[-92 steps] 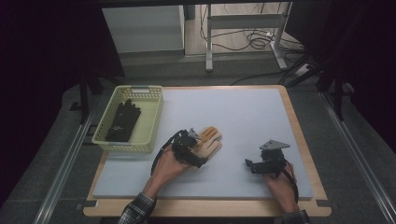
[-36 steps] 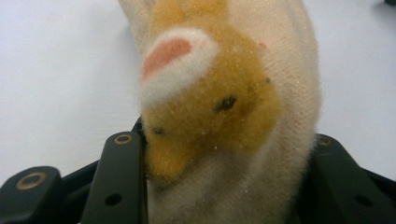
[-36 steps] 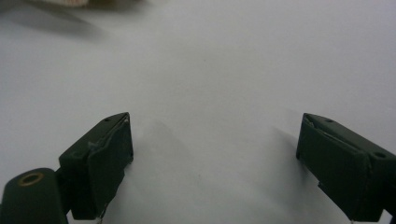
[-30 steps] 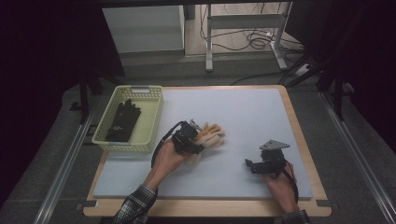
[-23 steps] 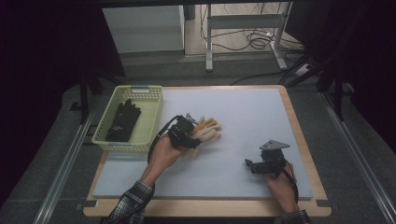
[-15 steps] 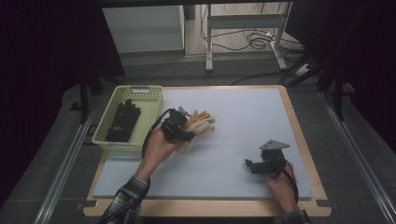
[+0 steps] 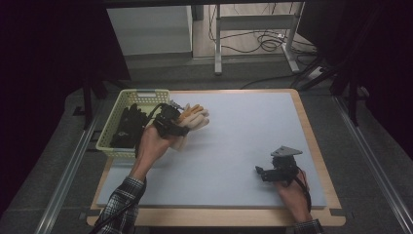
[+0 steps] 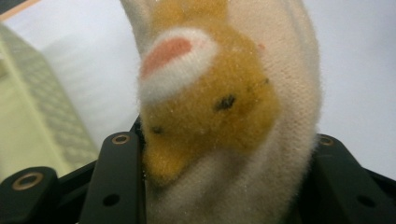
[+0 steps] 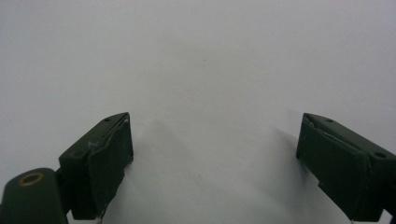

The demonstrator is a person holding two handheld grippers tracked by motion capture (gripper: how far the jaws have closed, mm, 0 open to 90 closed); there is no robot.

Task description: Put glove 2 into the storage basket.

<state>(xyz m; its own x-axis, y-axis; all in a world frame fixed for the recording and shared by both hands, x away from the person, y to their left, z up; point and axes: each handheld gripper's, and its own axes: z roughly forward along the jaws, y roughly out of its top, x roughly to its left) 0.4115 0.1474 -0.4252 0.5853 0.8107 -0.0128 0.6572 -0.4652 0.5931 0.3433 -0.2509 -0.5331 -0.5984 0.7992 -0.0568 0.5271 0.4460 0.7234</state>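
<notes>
Left gripper (image 7: 181,117) has carried the glove (image 7: 195,118) up toward the basket (image 7: 141,95), jaws clamped on it. Right gripper (image 7: 260,171) unmoved, jaws wide, empty. No readable writing.

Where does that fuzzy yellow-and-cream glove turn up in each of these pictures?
High view: the glove hangs from the left tongs, beside the yellow basket.
Left gripper view: glove centre, between the jaws.
Right gripper view: not there.
Shared landmark: the basket.

One glove (image 7: 195,118) in the left gripper (image 7: 176,119). One basket (image 7: 108,145) just beside that gripper, with dark things (image 7: 127,127) inside, too bunched to count. Two grippers; the right gripper (image 7: 263,173) apart on one bench (image 7: 243,141).
</notes>
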